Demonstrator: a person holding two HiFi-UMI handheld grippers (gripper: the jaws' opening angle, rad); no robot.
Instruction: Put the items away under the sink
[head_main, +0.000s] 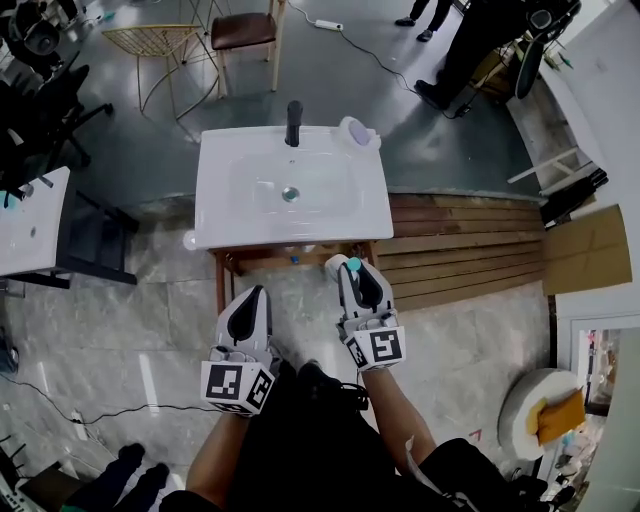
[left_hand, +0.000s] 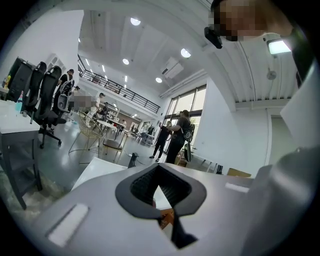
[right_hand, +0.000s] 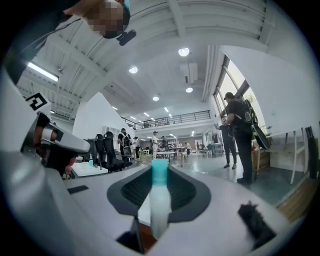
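Below, the white sink spreads widest; both grippers sit just before its front edge; the left gripper has its jaws closed, nothing between; the right gripper clamps a white bottle, teal cap nearest the sink.

Floor in front of the sink is open. The wooden frame under the basin bounds the opening there. A plank platform adjoins on the right.
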